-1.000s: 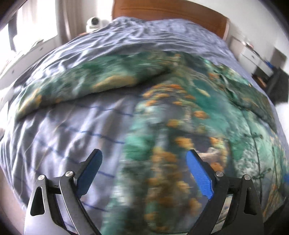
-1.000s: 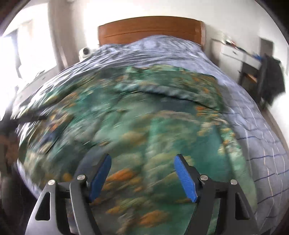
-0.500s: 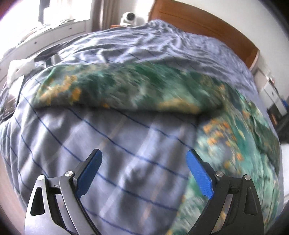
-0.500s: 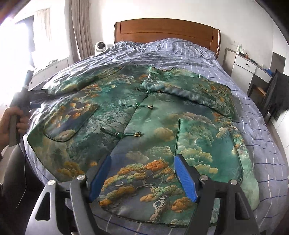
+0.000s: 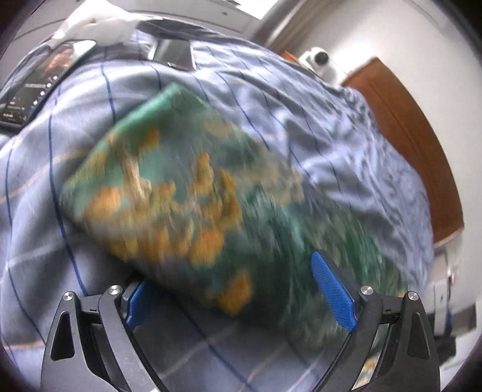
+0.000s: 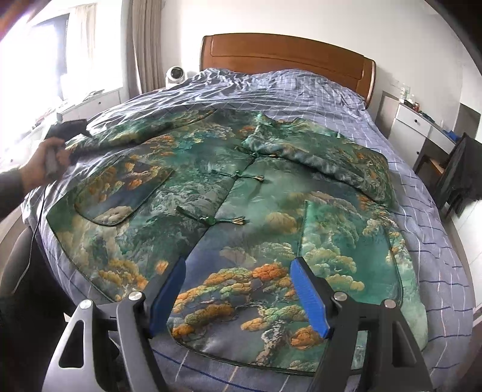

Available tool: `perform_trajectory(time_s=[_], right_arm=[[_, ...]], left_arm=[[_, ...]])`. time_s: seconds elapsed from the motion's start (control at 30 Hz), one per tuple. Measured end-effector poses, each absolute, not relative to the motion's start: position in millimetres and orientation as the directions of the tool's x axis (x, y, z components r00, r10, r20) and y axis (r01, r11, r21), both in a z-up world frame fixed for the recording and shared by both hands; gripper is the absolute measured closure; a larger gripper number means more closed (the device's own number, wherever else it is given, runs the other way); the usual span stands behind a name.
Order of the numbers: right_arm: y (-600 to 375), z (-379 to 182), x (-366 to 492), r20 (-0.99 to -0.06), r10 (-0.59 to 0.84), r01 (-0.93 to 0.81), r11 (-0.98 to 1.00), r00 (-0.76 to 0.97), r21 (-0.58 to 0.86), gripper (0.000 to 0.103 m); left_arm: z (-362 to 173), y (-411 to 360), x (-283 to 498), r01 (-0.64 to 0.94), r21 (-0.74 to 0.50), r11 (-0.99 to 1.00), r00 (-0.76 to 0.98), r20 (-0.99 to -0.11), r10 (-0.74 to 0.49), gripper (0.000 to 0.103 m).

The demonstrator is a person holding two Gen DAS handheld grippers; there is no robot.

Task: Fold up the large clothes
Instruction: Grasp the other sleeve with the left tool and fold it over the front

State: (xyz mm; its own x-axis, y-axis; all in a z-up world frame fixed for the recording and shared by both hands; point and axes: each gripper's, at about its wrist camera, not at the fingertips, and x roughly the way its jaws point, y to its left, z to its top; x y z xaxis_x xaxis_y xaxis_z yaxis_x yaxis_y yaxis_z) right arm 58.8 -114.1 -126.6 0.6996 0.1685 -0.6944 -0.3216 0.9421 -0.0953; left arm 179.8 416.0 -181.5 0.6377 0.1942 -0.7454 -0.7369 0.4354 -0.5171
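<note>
A large green jacket (image 6: pixel 241 193) with orange tree print and knot buttons lies spread flat, front up, on the blue checked bed (image 6: pixel 430 229). Its right sleeve (image 6: pixel 325 153) is folded across the chest. My right gripper (image 6: pixel 238 295) hovers open over the bottom hem, nothing between its pads. Far left, a hand (image 6: pixel 42 162) holds my left gripper (image 6: pixel 70 128) at the end of the left sleeve (image 6: pixel 132 132). In the left wrist view that sleeve end (image 5: pixel 180 187) is blurred and lies between the wide jaws of the left gripper (image 5: pixel 235 301); the left pad (image 5: pixel 137 304) is partly hidden behind the cloth.
A dark tablet (image 5: pixel 33 87), a second device (image 5: pixel 174 54) and a white cloth (image 5: pixel 99 27) lie at the bed's left edge. A white round device (image 6: pixel 175 74) stands by the wooden headboard (image 6: pixel 286 54). A white desk (image 6: pixel 418 123) and a dark-draped chair (image 6: pixel 461 175) stand right.
My left gripper has swept left across the bed and rolled, from over the jacket body to the left sleeve end. The right gripper has shifted only slightly, and its view has sharpened.
</note>
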Motion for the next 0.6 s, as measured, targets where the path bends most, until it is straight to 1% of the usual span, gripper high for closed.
perform_trajectory(time_s=[0.07,0.1,0.17,0.2,0.23,0.33,0.43,0.5,0.53,0.57,0.6], right_arm=[[-111.8,-127.5,58.0,-0.697,0.173,-0.331,0.939,0.696,-0.097,0.029],[-110.7,-128.2,57.5,-0.699,0.178,-0.336,0.937,0.693,-0.095,0.029],[-108.8,-129.6,57.5,-0.702,0.183,-0.342,0.935,0.688,-0.092,0.029],[-108.5,-130.7,57.6,-0.704,0.184,-0.343,0.935,0.686,-0.09,0.029],[-108.0,-131.1,57.7,-0.705,0.186,-0.343,0.935,0.684,-0.087,0.029],[-108.4,-132.2,57.7,-0.706,0.194,-0.342,0.937,0.681,-0.072,0.029],[-109.9,-131.4,55.3,-0.697,0.197,-0.336,0.939,0.689,-0.067,0.029],[-111.3,-131.2,54.4,-0.694,0.201,-0.333,0.941,0.691,-0.06,0.029],[-111.4,-131.1,54.3,-0.694,0.201,-0.332,0.941,0.691,-0.059,0.029],[-111.7,-130.9,54.0,-0.693,0.201,-0.33,0.942,0.692,-0.057,0.029],[-112.2,-130.4,53.1,-0.691,0.201,-0.328,0.943,0.695,-0.055,0.029]], left_arm=[[-176.8,416.9,178.6,-0.745,-0.513,0.426,0.639,-0.733,0.234,0.017],[-174.8,415.8,178.2,-0.75,-0.504,0.429,0.635,-0.731,0.252,0.032],[-168.8,412.5,181.4,-0.738,-0.478,0.476,0.637,-0.726,0.259,0.084],[-163.8,408.9,185.0,-0.727,-0.463,0.507,0.639,-0.726,0.255,0.088],[-154.8,403.8,187.4,-0.725,-0.433,0.536,0.636,-0.719,0.279,0.09],[-118.0,377.9,196.2,-0.69,-0.326,0.646,0.653,-0.665,0.362,0.092],[-69.8,326.5,211.7,-0.592,-0.162,0.79,0.709,-0.571,0.414,0.092],[-40.0,276.9,222.2,-0.482,-0.03,0.875,0.767,-0.497,0.406,0.092],[-30.9,257.4,225.2,-0.441,0.017,0.897,0.788,-0.47,0.397,0.092],[-19.7,225.9,228.9,-0.378,0.082,0.922,0.819,-0.434,0.375,0.092],[-14.7,208.3,230.8,-0.344,0.113,0.932,0.834,-0.42,0.358,0.092]])
